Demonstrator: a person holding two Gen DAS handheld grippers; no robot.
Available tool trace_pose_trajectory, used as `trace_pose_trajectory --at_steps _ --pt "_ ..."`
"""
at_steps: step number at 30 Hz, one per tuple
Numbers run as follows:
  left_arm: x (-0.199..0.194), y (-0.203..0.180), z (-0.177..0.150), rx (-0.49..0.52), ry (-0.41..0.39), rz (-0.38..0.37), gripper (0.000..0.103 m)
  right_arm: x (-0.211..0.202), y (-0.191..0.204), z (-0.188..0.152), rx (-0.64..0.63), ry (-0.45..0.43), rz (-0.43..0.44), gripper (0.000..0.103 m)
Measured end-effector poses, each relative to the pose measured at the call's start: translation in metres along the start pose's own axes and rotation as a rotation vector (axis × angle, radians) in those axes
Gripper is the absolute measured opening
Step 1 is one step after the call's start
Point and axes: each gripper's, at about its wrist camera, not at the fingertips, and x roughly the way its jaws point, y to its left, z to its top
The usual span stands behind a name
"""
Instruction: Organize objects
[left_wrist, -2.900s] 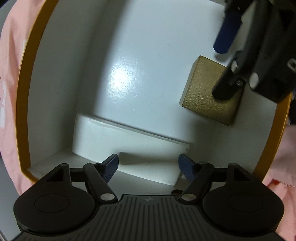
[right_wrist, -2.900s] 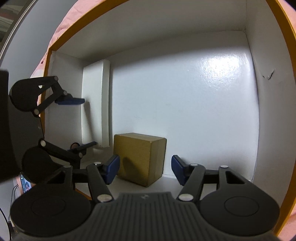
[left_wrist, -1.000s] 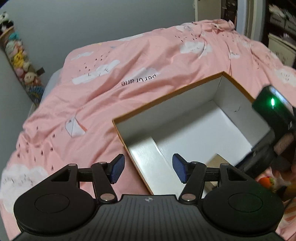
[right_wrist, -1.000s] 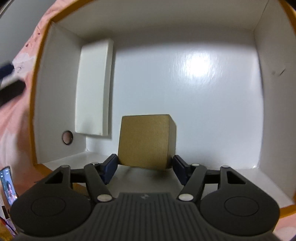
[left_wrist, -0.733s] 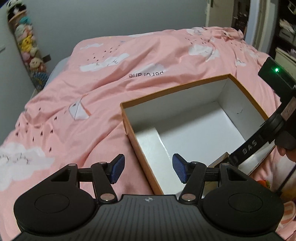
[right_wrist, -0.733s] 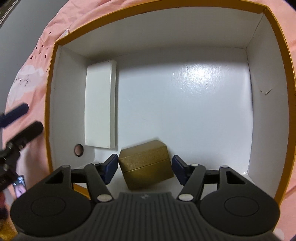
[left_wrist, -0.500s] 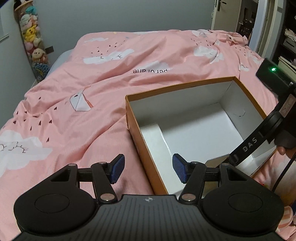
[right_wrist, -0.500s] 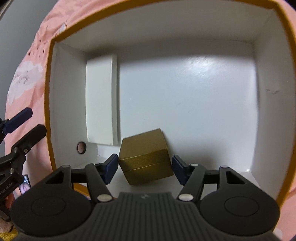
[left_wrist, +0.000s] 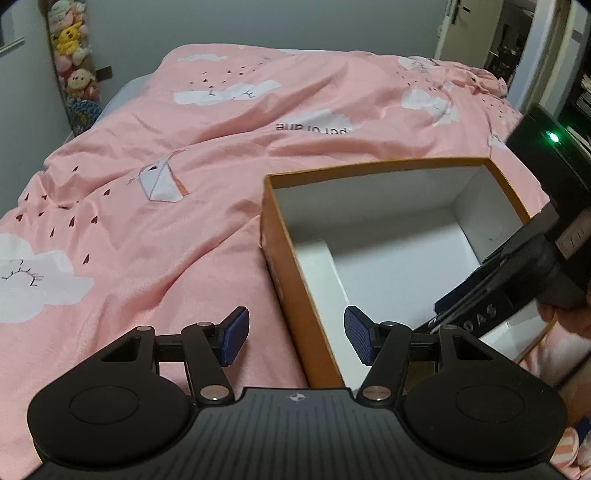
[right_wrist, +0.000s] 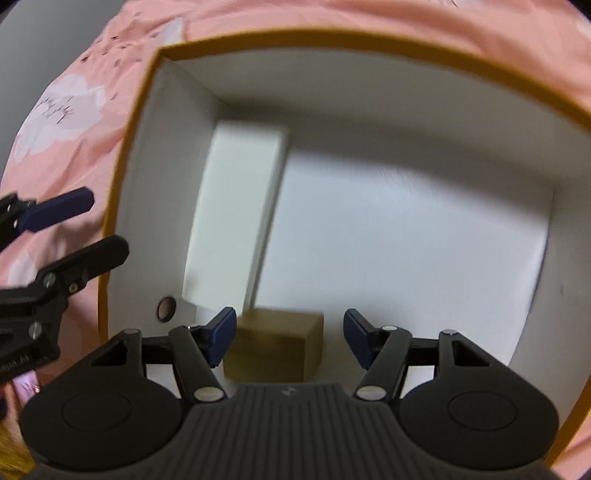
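Observation:
An orange cardboard box (left_wrist: 369, 168) with a white inside lies open on a pink bed. A flat white box (left_wrist: 321, 266) rests on its floor along the left wall. In the blurred right wrist view a small gold box (right_wrist: 273, 343) sits on the floor near the front wall. My right gripper (right_wrist: 289, 339) hangs open above the gold box, and its right pad is clearly apart from it. My left gripper (left_wrist: 295, 338) is open and empty, straddling the orange box's near left wall from above. It also shows outside that wall as the left gripper (right_wrist: 96, 225).
The pink duvet (left_wrist: 166, 221) spreads wide to the left of the box and beyond it. Plush toys (left_wrist: 74, 55) hang at the far left wall, and a doorway (left_wrist: 480, 33) is at the back right. A hand (left_wrist: 565, 321) holds the right tool over the box's right side. A round hole (right_wrist: 166, 308) is in the left wall.
The gold box went from between the right pads to lying on the box floor, and the right gripper rose and rolled. The left gripper sank and rolled, so the box shifted right in its view.

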Motion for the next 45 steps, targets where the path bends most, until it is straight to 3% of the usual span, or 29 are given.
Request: trace_pose_trajectory --at_steps 4,7,8,9,13,15,18,30,33,40,45 --pt "-0.005 0.012 0.002 -0.079 -0.009 -0.026 0.070 0.014 0.013 0.012 -0.081 -0.027 0.105 0.050" --pt "-0.007 0.017 0.003 -0.103 -0.005 -0.037 0.070 0.029 0.025 0.016 -0.133 -0.015 0.125 0.050" --pt "-0.007 0.017 0.003 -0.102 -0.002 -0.033 0.070 0.033 0.029 0.017 -0.160 -0.005 0.128 0.056" --pt "-0.007 0.017 0.002 -0.100 0.000 -0.030 0.070 0.036 0.035 0.016 -0.194 0.006 0.118 0.062" --pt "-0.006 0.018 0.002 -0.107 0.004 -0.037 0.070 0.044 0.055 0.012 -0.324 0.038 0.002 0.060" --pt "-0.006 0.018 0.002 -0.108 0.002 -0.038 0.070 0.049 0.059 0.012 -0.357 0.061 -0.005 0.059" --pt "-0.005 0.019 0.002 -0.113 0.003 -0.040 0.070 0.054 0.060 0.014 -0.376 0.073 -0.006 0.042" --pt "-0.005 0.018 0.000 -0.113 0.010 -0.040 0.070 0.038 0.050 0.027 -0.364 -0.019 -0.023 0.042" --pt "-0.008 0.016 -0.002 -0.109 0.006 -0.049 0.070 0.017 0.039 0.030 -0.325 -0.043 0.015 0.054" --pt "-0.013 0.015 -0.008 -0.126 0.007 -0.061 0.070 -0.017 -0.013 0.019 -0.093 -0.007 0.105 0.055" --pt "-0.015 0.010 -0.010 -0.132 0.013 -0.071 0.070 0.002 -0.018 -0.013 0.063 0.033 0.191 0.039"
